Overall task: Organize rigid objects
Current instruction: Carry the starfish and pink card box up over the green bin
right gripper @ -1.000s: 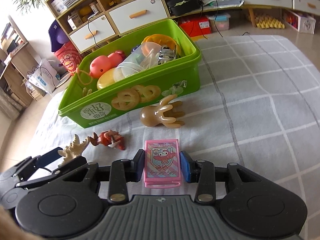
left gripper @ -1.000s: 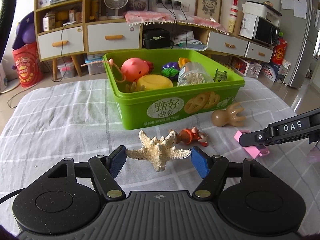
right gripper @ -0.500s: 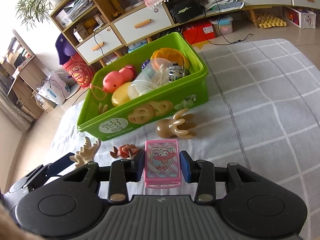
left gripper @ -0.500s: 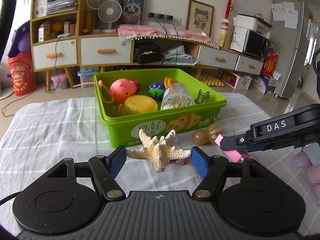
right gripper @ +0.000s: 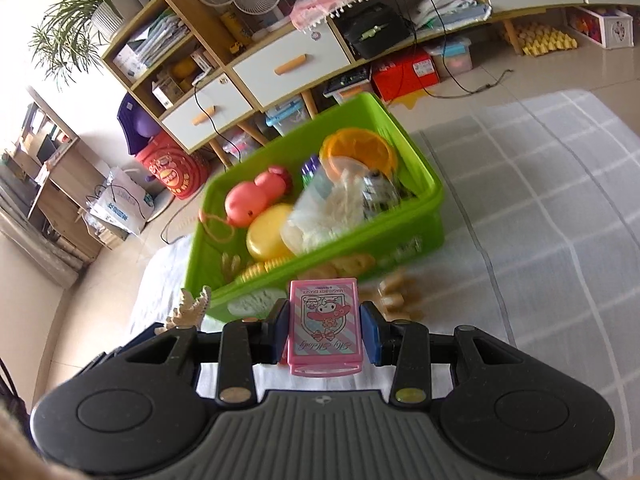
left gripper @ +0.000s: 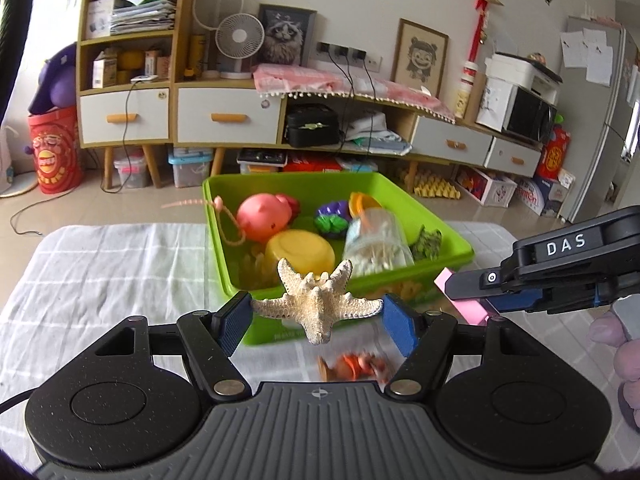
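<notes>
My left gripper is shut on a pale starfish and holds it in the air just before the near wall of the green bin. My right gripper is shut on a pink eraser box, also lifted, near the bin's front wall. The bin holds a pink pig toy, a yellow disc, a clear jar and other toys. An orange crab toy and a tan octopus toy lie on the cloth in front of the bin.
The bin sits on a grey checked cloth. The right gripper's side shows at the right of the left wrist view. Cabinets and shelves stand behind, across the floor.
Both grippers have risen from the cloth with their objects and moved toward the bin. The crab and octopus toys stay on the cloth.
</notes>
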`<state>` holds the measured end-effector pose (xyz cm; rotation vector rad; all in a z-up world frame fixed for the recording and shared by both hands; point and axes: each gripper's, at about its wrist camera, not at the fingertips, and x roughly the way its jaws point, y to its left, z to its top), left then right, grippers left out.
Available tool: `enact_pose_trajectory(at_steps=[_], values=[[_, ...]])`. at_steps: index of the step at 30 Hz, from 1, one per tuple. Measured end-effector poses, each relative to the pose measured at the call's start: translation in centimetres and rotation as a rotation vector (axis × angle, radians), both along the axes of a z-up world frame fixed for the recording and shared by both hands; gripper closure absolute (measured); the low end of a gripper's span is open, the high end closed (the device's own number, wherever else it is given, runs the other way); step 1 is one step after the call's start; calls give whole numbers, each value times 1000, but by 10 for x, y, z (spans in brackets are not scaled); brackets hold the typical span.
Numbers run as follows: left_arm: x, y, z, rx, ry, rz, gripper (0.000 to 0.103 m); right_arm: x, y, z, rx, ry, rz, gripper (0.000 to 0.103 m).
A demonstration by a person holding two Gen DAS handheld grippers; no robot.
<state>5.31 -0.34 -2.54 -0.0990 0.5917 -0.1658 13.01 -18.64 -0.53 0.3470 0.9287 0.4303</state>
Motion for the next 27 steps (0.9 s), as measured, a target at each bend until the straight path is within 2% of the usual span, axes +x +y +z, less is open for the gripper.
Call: enact_pose_trajectory(at_steps=[6, 12, 19, 27], values=[[21, 1, 4, 5, -13, 2, 30, 25, 10, 16, 35, -22, -7, 81], [39, 0, 1, 15, -8, 1, 30, 54, 24, 18, 53, -19, -14, 81], [60, 8, -7, -1, 24, 26, 30, 85, 45, 14, 25, -30, -8, 81], [72, 11, -12, 26, 44, 33, 29, 107, 66, 7, -17, -41, 3, 81]])
